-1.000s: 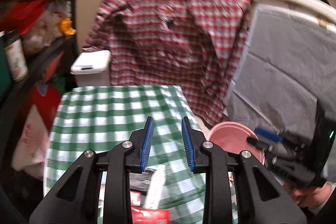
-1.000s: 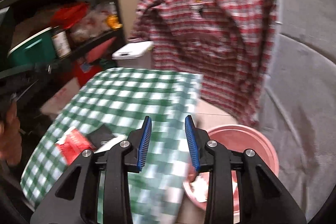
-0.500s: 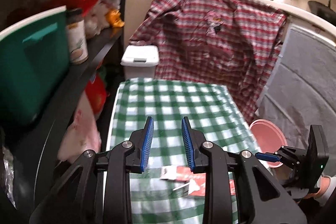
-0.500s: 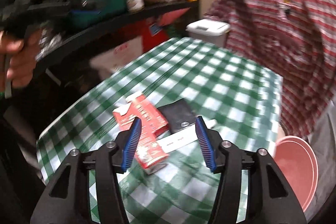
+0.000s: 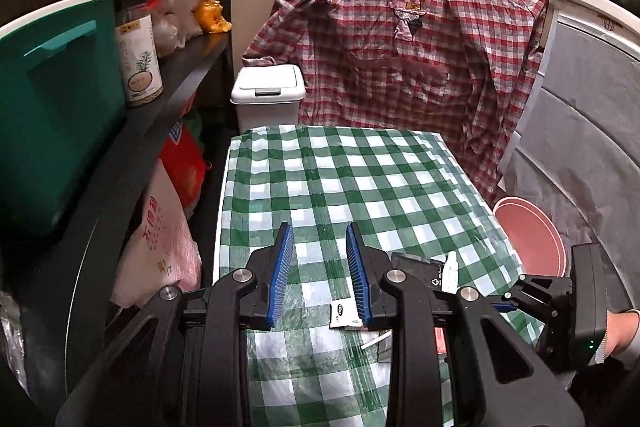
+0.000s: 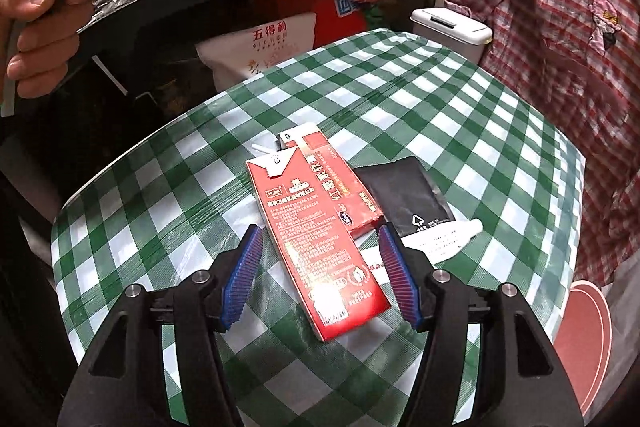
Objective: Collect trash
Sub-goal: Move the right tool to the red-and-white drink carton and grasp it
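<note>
Right gripper (image 6: 320, 271) jaws, just opening, straddle red carton (image 6: 316, 227) untouched; risk: flat carton skids on slick tabletop (image 6: 460, 107) when pinched

Carton (image 6: 320, 227): lying flat on the desk (image 6: 460, 115), overlapping one edge of the pouch.
Pouch (image 6: 408, 193): lying just right of the carton in the right wrist view.
Tube (image 6: 440, 241): lying at the pouch's near edge.
Lidded bin (image 5: 269, 93): standing behind the desk's far end.
Shirt (image 5: 400, 55): hanging behind the desk.
Basin (image 5: 530, 237): sitting right of the desk, lower down.
Shelf (image 5: 132, 155): running along the desk's left.
Right claw (image 6: 320, 277): hovering over the carton's near end.
</note>
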`<action>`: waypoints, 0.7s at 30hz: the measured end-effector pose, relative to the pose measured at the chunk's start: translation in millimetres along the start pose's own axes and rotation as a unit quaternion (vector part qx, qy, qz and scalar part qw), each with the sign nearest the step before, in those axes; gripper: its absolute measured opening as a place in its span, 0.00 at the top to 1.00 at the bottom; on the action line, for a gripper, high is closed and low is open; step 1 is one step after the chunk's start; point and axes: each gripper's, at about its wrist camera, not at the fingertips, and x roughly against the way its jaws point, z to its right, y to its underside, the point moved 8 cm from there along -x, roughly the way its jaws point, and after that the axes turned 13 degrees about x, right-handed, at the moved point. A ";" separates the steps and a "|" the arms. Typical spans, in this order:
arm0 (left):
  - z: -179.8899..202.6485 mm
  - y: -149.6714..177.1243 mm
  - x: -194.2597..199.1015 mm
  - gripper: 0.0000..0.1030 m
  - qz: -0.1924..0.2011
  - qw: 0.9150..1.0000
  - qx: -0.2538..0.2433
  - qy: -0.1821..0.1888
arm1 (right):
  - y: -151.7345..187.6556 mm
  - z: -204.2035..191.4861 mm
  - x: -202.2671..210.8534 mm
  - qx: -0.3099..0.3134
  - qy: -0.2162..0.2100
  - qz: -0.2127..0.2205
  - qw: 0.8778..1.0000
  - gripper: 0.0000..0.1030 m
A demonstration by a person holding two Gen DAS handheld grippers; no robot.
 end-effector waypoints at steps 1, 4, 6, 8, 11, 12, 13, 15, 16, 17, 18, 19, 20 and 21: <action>-0.6 0.1 0.0 0.73 0.000 1.000 0.000 0.000 | -0.7 -0.2 -2.0 0.001 -0.001 -0.001 1.000 0.41; -1.5 0.4 -0.2 0.73 0.000 1.000 0.001 0.000 | -3.4 -1.9 -8.2 0.003 -0.005 -0.004 1.000 0.41; -3.2 0.6 -0.7 0.73 0.000 1.000 0.002 0.000 | -4.6 -3.3 -12.1 0.005 -0.008 -0.006 1.000 0.41; -4.4 0.8 -1.3 0.73 -0.001 1.000 0.000 -0.001 | -5.0 -5.0 -15.6 0.008 -0.009 -0.009 1.000 0.41; -5.8 1.7 -2.5 0.73 -0.002 1.000 -0.003 -0.001 | -4.3 -7.4 -22.1 0.015 -0.009 -0.018 1.000 0.41; -4.5 2.3 -2.1 0.73 -0.002 1.000 -0.003 -0.001 | -3.7 -7.8 -24.1 0.017 -0.008 -0.020 1.000 0.41; -4.7 2.8 -2.7 0.73 -0.003 1.000 -0.003 -0.001 | -3.6 -7.7 -25.4 0.018 -0.008 -0.022 1.000 0.41; -3.2 4.5 -5.2 0.73 -0.006 1.000 -0.004 0.001 | -3.0 -7.3 -27.1 0.019 -0.008 -0.023 1.000 0.41; -2.4 5.7 -7.1 0.73 -0.009 1.000 -0.006 0.002 | -3.0 -6.9 -27.3 0.020 -0.007 -0.023 1.000 0.43; -1.3 7.4 -9.1 0.73 -0.012 1.000 -0.009 0.004 | -3.0 -6.0 -27.0 0.020 -0.004 -0.022 1.000 0.45; 0.3 9.5 -11.9 0.73 -0.015 1.000 -0.014 0.005 | -2.8 -5.7 -26.8 0.018 -0.005 -0.021 1.000 0.47; 1.2 11.4 -14.9 0.73 -0.019 1.000 -0.019 0.006 | -2.6 -4.8 -25.9 0.017 -0.005 -0.020 1.000 0.48; 1.7 12.5 -17.4 0.73 -0.022 0.999 -0.023 0.007 | -2.4 -4.0 -24.8 0.017 -0.004 -0.018 1.000 0.52; 1.5 14.6 -21.2 0.73 -0.027 0.999 -0.025 0.009 | -2.6 -3.0 -23.4 0.018 -0.003 -0.016 1.000 0.53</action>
